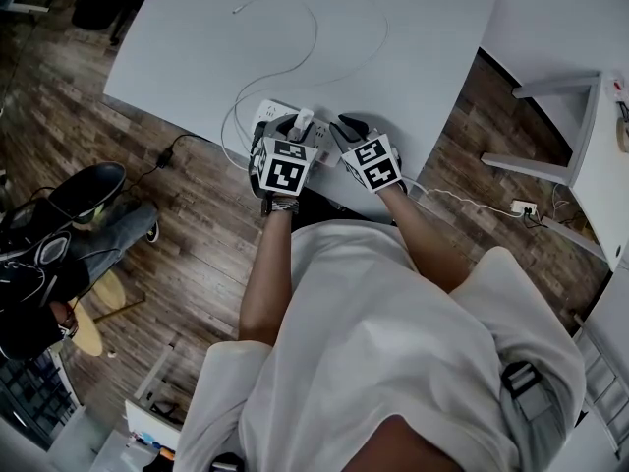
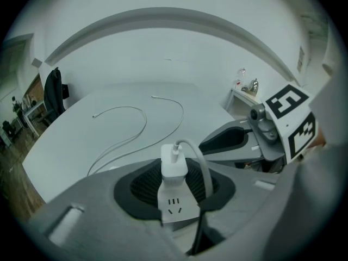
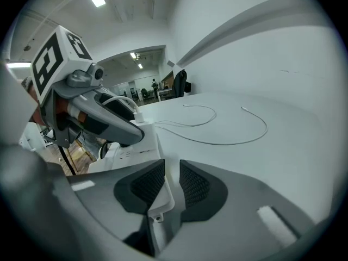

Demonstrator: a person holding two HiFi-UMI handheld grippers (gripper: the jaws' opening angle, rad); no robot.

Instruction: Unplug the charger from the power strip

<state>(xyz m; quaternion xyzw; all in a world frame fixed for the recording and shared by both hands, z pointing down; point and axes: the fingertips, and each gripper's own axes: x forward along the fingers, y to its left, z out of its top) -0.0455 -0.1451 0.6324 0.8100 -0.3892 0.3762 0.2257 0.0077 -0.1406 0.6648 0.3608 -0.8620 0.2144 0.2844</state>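
Note:
A white power strip (image 1: 273, 116) lies at the near edge of the white table (image 1: 197, 47). A white charger (image 2: 174, 165) stands plugged into the power strip (image 2: 176, 206), and its white cable (image 2: 136, 129) loops away across the table. My left gripper (image 2: 175, 174) is shut on the charger, one ribbed pad on each side. My right gripper (image 3: 171, 181) is open around the strip's end (image 3: 160, 203); a gap shows at the right pad. In the right gripper view the left gripper (image 3: 95, 116) hangs over the charger (image 3: 139, 115). In the head view both grippers (image 1: 295, 131) (image 1: 346, 131) meet at the strip.
A black cord (image 1: 167, 153) drops off the table's left side to the wooden floor. A seated person's shoe (image 1: 90, 189) is at the left. Another power strip (image 1: 524, 207) lies on the floor at the right, below a white shelf unit (image 1: 580, 126).

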